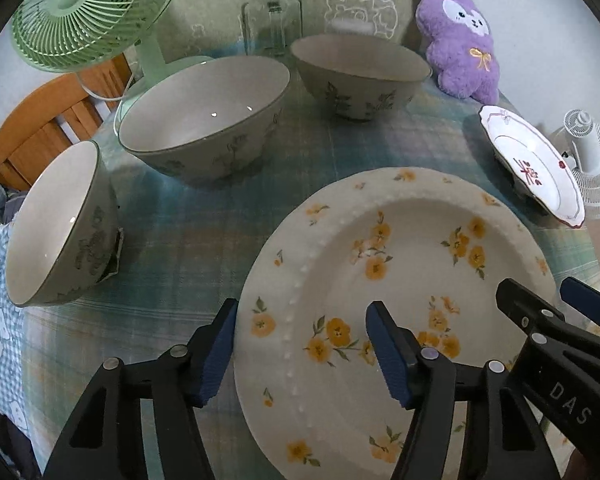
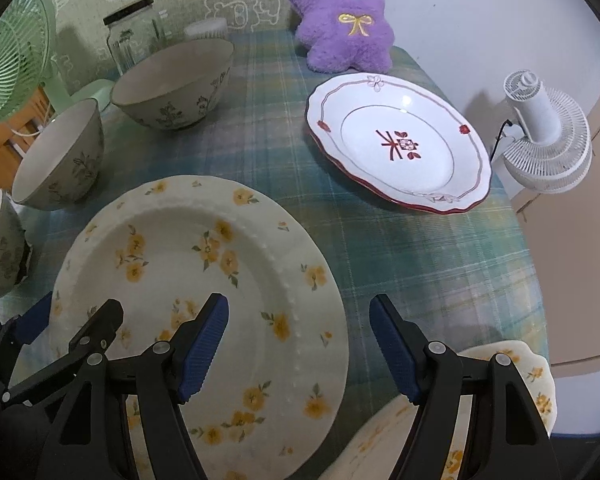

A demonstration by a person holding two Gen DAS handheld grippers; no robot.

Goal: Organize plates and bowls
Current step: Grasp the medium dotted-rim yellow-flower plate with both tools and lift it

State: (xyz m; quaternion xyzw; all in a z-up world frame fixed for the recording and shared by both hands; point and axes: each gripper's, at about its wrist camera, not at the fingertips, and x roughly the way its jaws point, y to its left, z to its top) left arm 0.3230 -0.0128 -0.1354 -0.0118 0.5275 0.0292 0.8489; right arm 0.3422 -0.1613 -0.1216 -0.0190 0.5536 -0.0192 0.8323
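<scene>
Plaid tablecloth (image 2: 400, 248) over table, green doodle wall behind. Yellow-flower plate (image 1: 400, 264) flat near front edge. Left gripper (image 1: 300, 356) and right gripper (image 2: 300, 354) straddle opposite rims, jaws released, gripping nothing.

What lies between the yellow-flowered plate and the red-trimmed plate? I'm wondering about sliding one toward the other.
Only bare plaid tablecloth separates the yellow-flowered plate from the red-trimmed plate, clearest in the right wrist view.

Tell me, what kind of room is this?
Probably a home dining corner: a table under a green plaid tablecloth set with a cream plate with yellow flowers and grey-green floral bowls, plus a purple plush bunny and a mint-green desk fan.
</scene>
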